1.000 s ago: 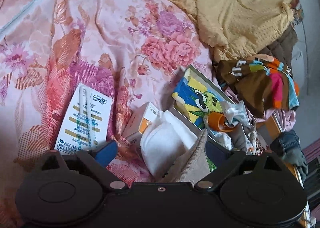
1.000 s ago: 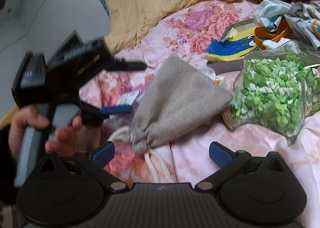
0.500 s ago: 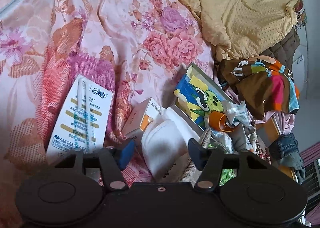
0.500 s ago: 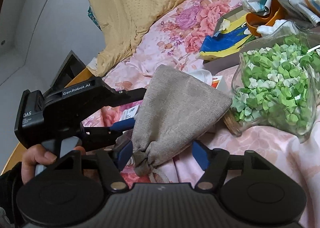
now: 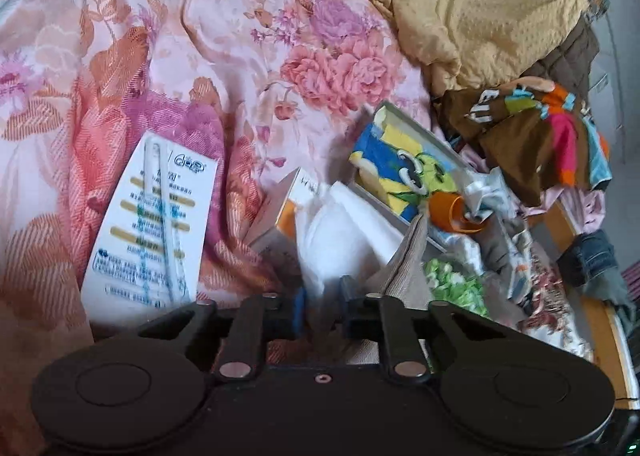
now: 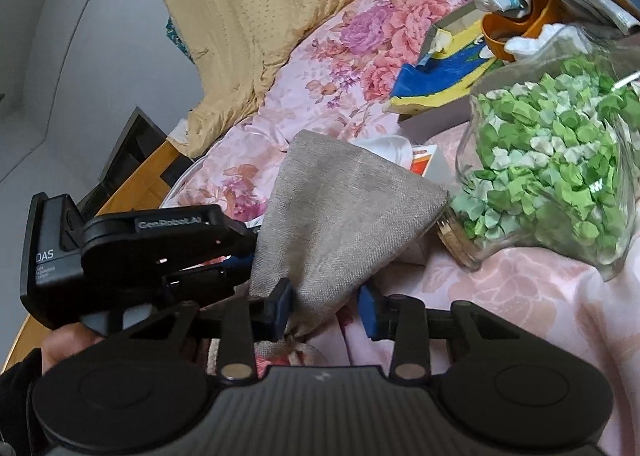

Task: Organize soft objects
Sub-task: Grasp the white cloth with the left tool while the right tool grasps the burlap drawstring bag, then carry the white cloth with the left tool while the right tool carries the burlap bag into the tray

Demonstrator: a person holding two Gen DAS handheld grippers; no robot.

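A grey linen drawstring bag (image 6: 340,215) lies on the flowered bedspread (image 6: 332,63). Its gathered neck sits between the fingers of my right gripper (image 6: 324,308), whose jaws are closing; the left pad touches the cloth and the right pad stands just off it. My left gripper (image 6: 244,252), held by a hand at the left, pinches the bag's left edge. In the left wrist view the left gripper (image 5: 322,308) is nearly closed, its jaws still closing with pale fabric between the pads, and the grey bag (image 5: 404,268) rises just to the right.
A glass jar of green paper stars (image 6: 552,159) lies right of the bag. Behind are a cartoon box (image 5: 404,175), an orange cup (image 5: 452,211), a white pad (image 5: 344,240), a small carton (image 5: 276,215) and a printed card (image 5: 152,228). A yellow blanket (image 5: 480,3) and clothes (image 5: 540,135) lie beyond.
Both grippers narrowed from wide open. The left closed on the bag's edge, and the right drew its fingers in around the bag's neck. The bag now stands lifted between them.
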